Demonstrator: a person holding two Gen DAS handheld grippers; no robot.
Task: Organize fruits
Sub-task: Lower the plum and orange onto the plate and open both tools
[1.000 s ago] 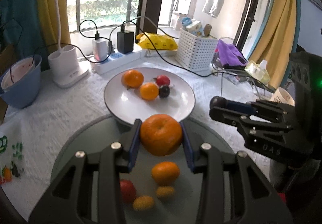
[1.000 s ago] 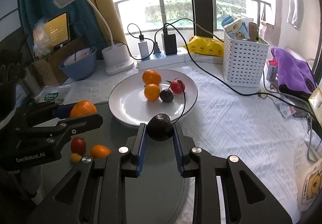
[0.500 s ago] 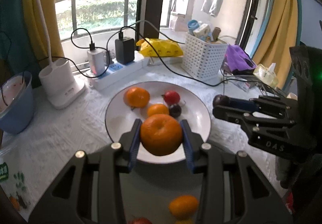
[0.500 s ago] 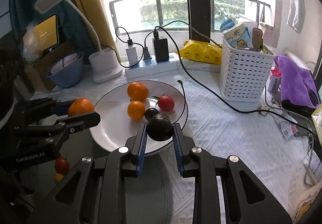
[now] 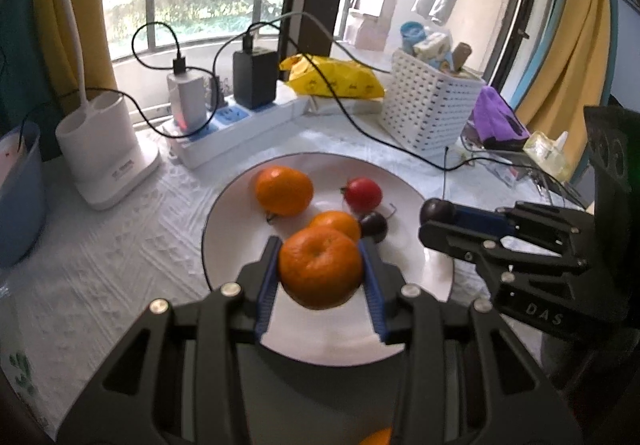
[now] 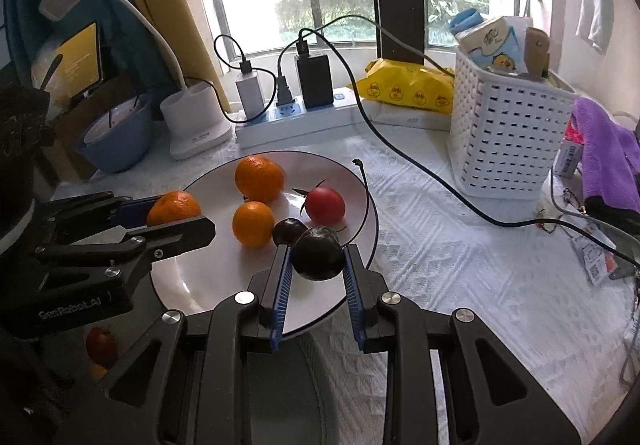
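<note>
Over the white plate (image 5: 224,221) my left tool (image 5: 320,273) grips an orange (image 5: 320,265) between its blue pads, holding it above the plate's near half. My right tool (image 6: 318,257) is clamped on a dark plum (image 6: 319,253), which hangs over the plate's near right rim. In the left view the right tool comes in from the right with the plum at its tip, just off the plate's right edge; in the right view the left tool comes in from the left with the orange over the plate's left side.

On the plate lie four fruits. A large orange (image 6: 259,179) sits toward the back, a smaller orange (image 6: 253,223) lies in front of it, a red tomato (image 6: 325,205) is to the right, and a small dark plum (image 6: 289,230) rests between the smaller orange and the tomato, close to the plum I hold.

The plate stands on a white textured cloth (image 6: 440,245) covering the tabletop. A black cable (image 6: 400,157) runs across the cloth, and its loose end (image 6: 357,164) curls over the plate's right rim. Behind the plate are a power strip (image 6: 288,117) with chargers, a white lamp base (image 6: 196,121), a yellow packet (image 6: 404,87) and a white basket (image 6: 508,149). A blue bowl (image 6: 116,137) sits at the far left. A dark tray (image 6: 280,397) lies under my tools, touching the plate's near edge, with a red fruit (image 6: 100,343) on its left part.
</note>
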